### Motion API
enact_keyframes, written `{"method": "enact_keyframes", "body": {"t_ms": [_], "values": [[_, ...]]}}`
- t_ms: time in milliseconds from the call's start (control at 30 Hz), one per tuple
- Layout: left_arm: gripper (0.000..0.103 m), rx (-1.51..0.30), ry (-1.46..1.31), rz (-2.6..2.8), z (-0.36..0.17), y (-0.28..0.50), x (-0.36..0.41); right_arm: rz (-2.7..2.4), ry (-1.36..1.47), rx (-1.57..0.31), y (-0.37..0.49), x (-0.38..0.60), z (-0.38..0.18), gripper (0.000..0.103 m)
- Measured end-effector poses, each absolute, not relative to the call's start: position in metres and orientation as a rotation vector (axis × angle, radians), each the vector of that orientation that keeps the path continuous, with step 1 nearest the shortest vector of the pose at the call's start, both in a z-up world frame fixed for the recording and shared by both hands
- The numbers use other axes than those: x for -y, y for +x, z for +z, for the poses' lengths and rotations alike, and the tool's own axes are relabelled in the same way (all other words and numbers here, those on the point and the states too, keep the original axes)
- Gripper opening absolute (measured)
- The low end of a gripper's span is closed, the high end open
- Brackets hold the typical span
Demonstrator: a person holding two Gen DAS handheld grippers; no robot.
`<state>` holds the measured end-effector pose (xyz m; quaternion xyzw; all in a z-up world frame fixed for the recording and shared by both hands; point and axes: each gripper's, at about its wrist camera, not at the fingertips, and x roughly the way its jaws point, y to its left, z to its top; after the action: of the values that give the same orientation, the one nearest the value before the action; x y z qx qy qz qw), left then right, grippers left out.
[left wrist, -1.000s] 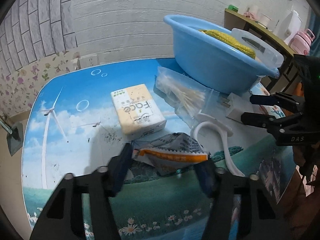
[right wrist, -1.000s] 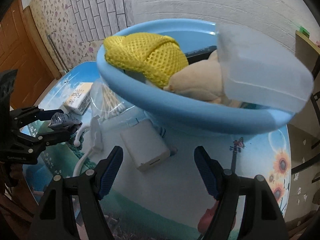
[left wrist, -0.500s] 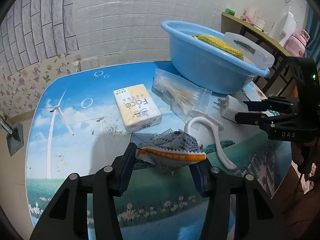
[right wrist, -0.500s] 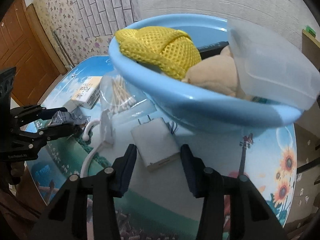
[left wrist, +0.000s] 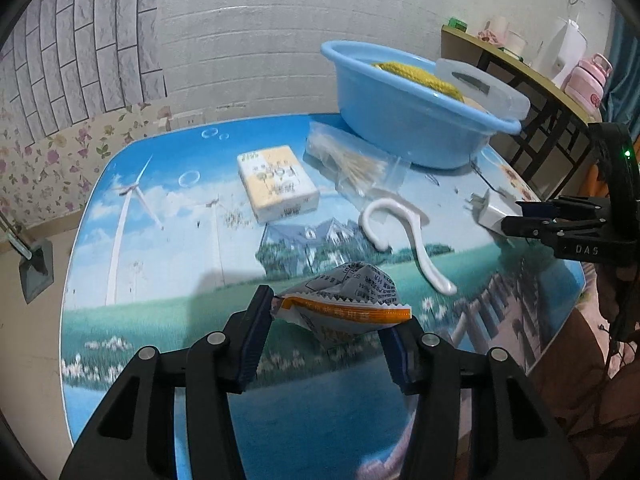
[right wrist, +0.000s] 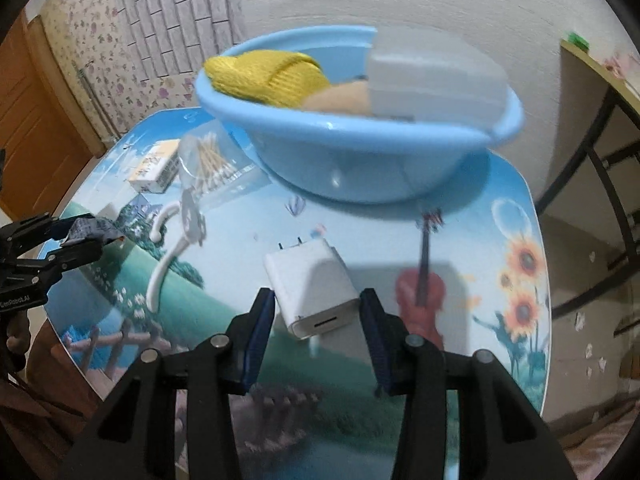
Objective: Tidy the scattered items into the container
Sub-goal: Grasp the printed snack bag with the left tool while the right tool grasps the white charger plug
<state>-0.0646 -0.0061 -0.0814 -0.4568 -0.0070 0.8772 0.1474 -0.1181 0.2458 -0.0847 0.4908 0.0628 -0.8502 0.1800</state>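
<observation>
Both tongs are carrying loads clear of the table (left wrist: 168,240), presumably bound for the blue basin (right wrist: 360,168) at its far side. Left tongs (left wrist: 334,312) are pinching a crumpled snack wrapper (left wrist: 344,300) by its ends. Right tongs (right wrist: 318,312) are clamping a white charger (right wrist: 310,284) across its flanks, prongs forward. Tissue pack (left wrist: 276,186), swab bag (left wrist: 352,164) and white hook (left wrist: 404,232) are lying scattered, awaiting collection.

The desk (left wrist: 160,248) has a printed top with a windmill, a house, sunflowers and a violin. Behind it is a wall (left wrist: 260,40) of pale brick pattern. At the right stands a wooden shelf (left wrist: 532,76) with a pink bottle (left wrist: 586,84) and a white kettle (left wrist: 566,50)
</observation>
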Motion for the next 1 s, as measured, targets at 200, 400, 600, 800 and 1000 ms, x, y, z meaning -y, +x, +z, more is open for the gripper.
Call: {"method": "enact_keyframes", "body": {"t_ms": [200, 400, 600, 800, 1000], "values": [[0.05, 0.021, -1.342, 2.513, -0.088, -0.055, 0.005, -2.414, 1.412, -0.214, -0.1, -0.255, -0.088, 0.043], [0.05, -0.005, -1.356, 2.509, -0.09, -0.052, 0.001, -2.371, 1.432, -0.247, -0.084, -0.252, -0.085, 0.043], [0.051, -0.031, -1.367, 2.511, -0.091, -0.053, -0.004, -2.341, 1.426, -0.3, -0.079, -0.247, -0.088, 0.044], [0.051, -0.082, -1.371, 2.527, -0.094, -0.055, -0.008, -2.338, 1.462, -0.239, -0.089, -0.252, -0.096, 0.044], [0.048, -0.136, -1.354, 2.529, -0.094, -0.057, -0.016, -2.37, 1.426, -0.26, -0.096, -0.244, -0.098, 0.045]]}}
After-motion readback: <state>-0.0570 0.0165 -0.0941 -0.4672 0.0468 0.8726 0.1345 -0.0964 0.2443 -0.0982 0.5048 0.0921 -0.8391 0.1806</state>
